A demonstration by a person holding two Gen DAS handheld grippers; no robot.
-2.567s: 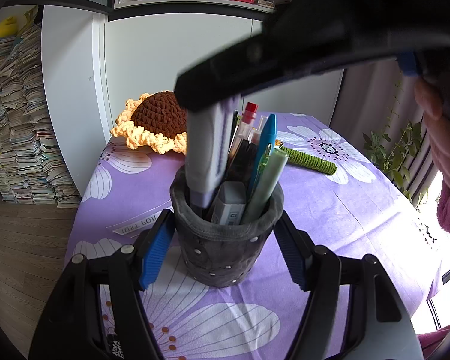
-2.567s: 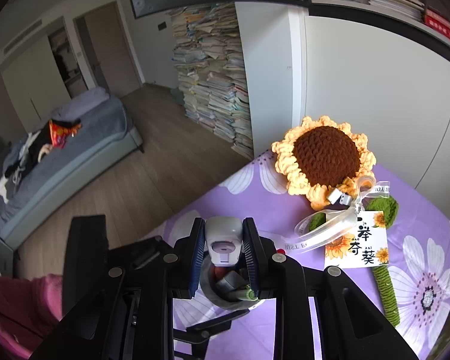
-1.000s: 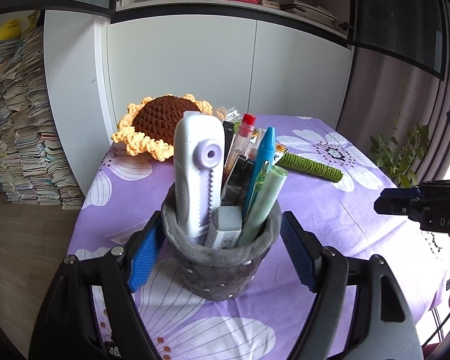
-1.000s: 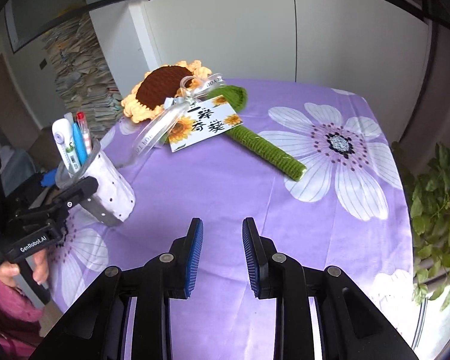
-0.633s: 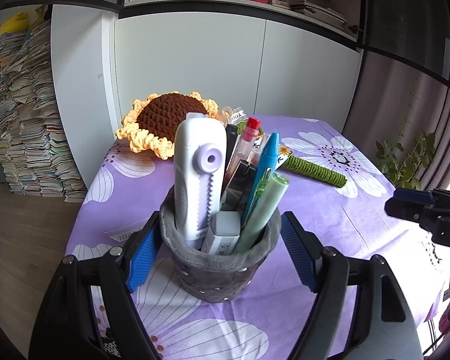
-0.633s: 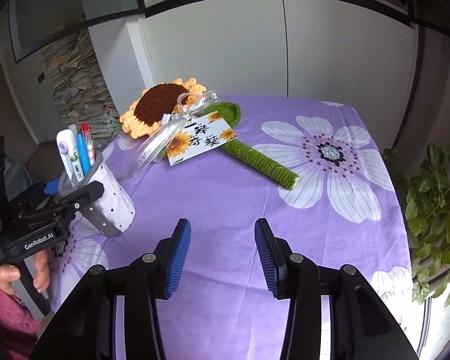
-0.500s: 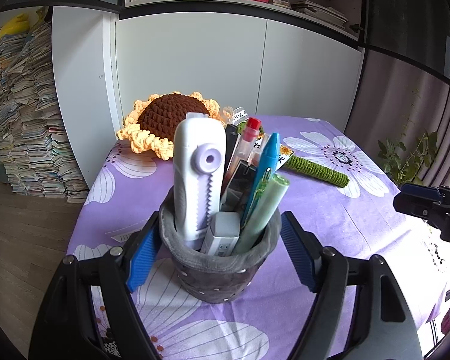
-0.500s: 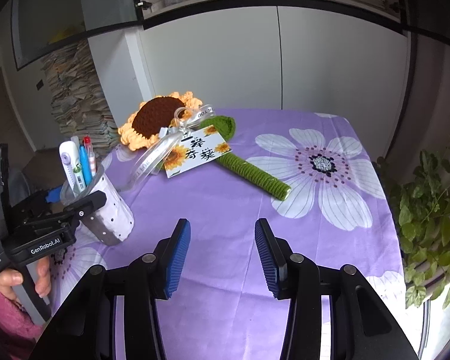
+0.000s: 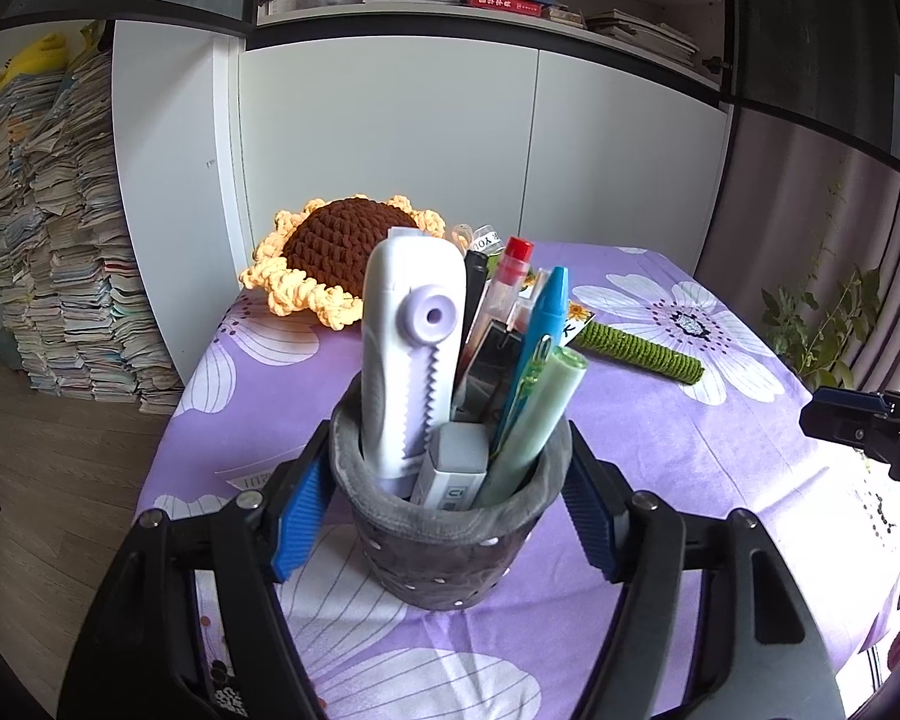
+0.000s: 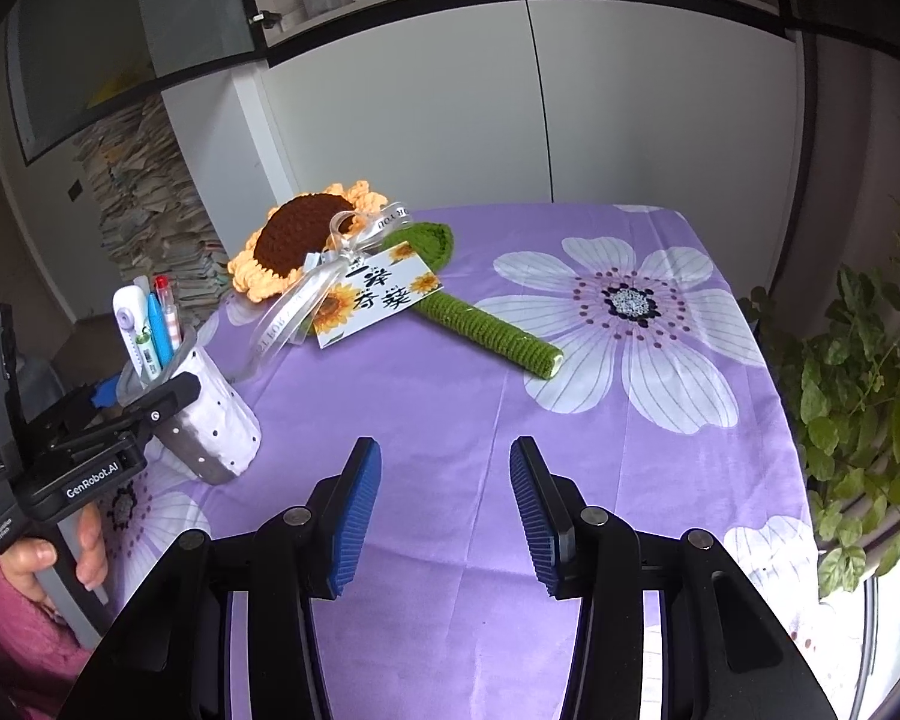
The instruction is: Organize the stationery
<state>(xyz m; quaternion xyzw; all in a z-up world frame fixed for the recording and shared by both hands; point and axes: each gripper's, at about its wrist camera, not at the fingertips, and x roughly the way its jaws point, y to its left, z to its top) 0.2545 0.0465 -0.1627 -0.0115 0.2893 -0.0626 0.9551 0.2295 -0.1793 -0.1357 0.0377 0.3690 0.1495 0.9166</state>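
Note:
A grey dotted pen holder (image 9: 450, 546) stands on the purple flowered tablecloth (image 9: 720, 450). It holds a white correction tape (image 9: 411, 354), a red-capped pen (image 9: 507, 282), a blue pen (image 9: 543, 330), a pale green marker (image 9: 540, 426) and a grey eraser (image 9: 453, 474). My left gripper (image 9: 447, 501) has its blue pads on both sides of the holder and grips it. The holder also shows at the left of the right wrist view (image 10: 210, 420). My right gripper (image 10: 444, 498) is open and empty above the cloth near the front edge.
A crocheted sunflower (image 10: 306, 240) with green stem (image 10: 492, 330), ribbon and card (image 10: 372, 294) lies at the table's back. White cabinets (image 9: 390, 144) stand behind. Book stacks (image 9: 60, 240) rise at the left. A plant (image 10: 858, 396) stands at the right edge.
My right gripper put the correction tape in the holder, drew back to the table's right side and opened wider. My left gripper has kept hold of the holder.

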